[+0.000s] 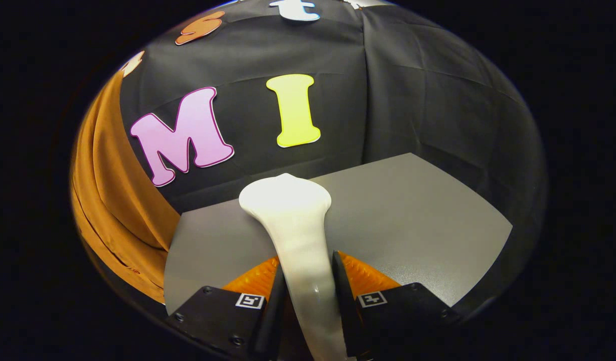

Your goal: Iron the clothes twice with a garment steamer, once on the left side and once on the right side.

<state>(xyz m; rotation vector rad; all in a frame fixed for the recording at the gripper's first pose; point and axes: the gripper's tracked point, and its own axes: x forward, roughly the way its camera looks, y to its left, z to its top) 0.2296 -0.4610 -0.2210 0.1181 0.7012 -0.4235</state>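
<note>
The gripper (pixel 306 281) has its two fingers (pixel 280 296) closed against the slim white handle of the garment steamer (pixel 298 235), one on each side, so the jaws are clamped on it low down and the broad head flares out beyond the fingertips. Gripping the narrow neck rather than the head makes sense: it is the only part slender enough to fit between the pads, and it leaves the head free to meet fabric. The steamer sits over a grey table (pixel 413 215), with its head pointing toward the far edge and the black cloth wall (pixel 428 100) behind. The clothes (pixel 105 200), an orange-brown garment, hang in long folds well off to the left of the fingers, beside the table's left edge (hanging presumably so the steam can run down a free-falling surface). Nothing of the steamer touches the cloth at this point, and the head is aimed away from it, so my judgement is that neither pass can be underway yet; the tool will need swinging left to face the fabric before any stroke
</note>
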